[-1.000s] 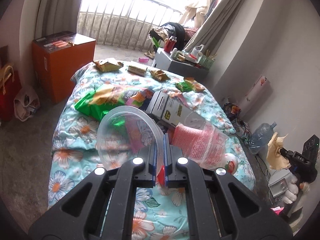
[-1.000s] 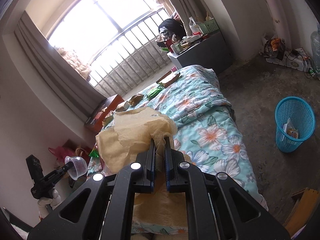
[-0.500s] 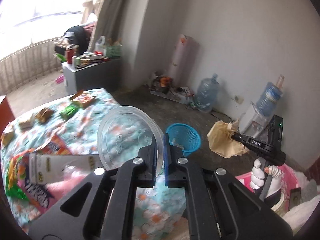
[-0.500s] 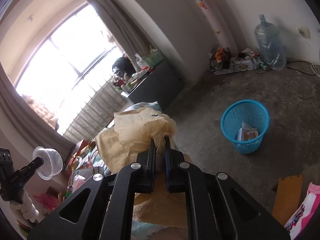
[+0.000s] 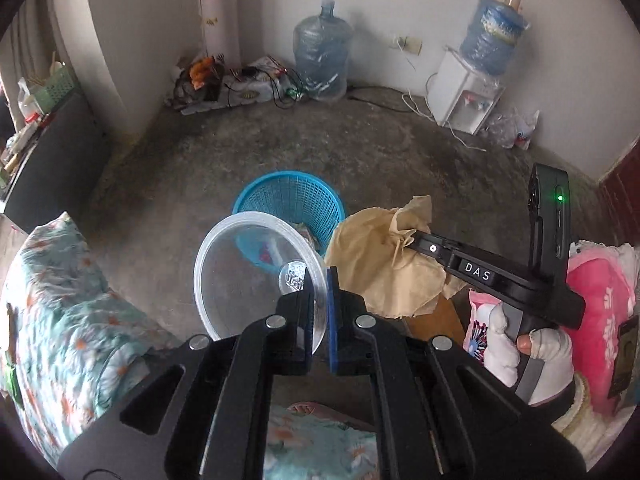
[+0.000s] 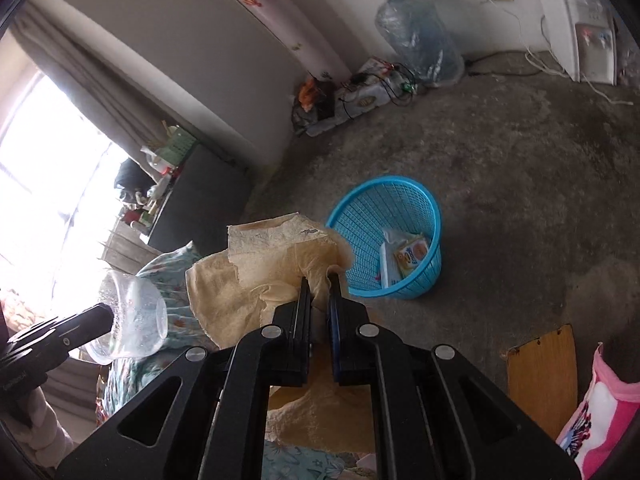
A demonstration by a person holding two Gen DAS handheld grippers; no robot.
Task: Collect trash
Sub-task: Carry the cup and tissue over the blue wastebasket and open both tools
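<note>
My left gripper (image 5: 320, 276) is shut on the rim of a clear plastic bowl (image 5: 248, 272), held in the air just in front of the blue mesh basket (image 5: 288, 196) on the floor. My right gripper (image 6: 319, 280) is shut on a crumpled tan paper bag (image 6: 256, 276), which hangs to the left of the blue mesh basket (image 6: 400, 208); some wrappers lie inside that basket. In the left wrist view the tan paper bag (image 5: 380, 268) and the right gripper (image 5: 416, 240) sit right of the bowl. In the right wrist view the clear bowl (image 6: 132, 316) shows at the left.
The floral bedcover (image 5: 60, 312) fills the lower left. A water jug (image 5: 322, 48), a tangle of cables (image 5: 240, 80) and a water dispenser (image 5: 468, 92) line the far wall. A dark cabinet (image 6: 200, 196) stands by the window, a wooden board (image 6: 540, 380) and a pink cloth (image 5: 600, 312) at right.
Both grippers swung away from the bed toward the floor and the blue basket, carrying the bowl and the paper bag. The basket now looms larger and closer in both views.
</note>
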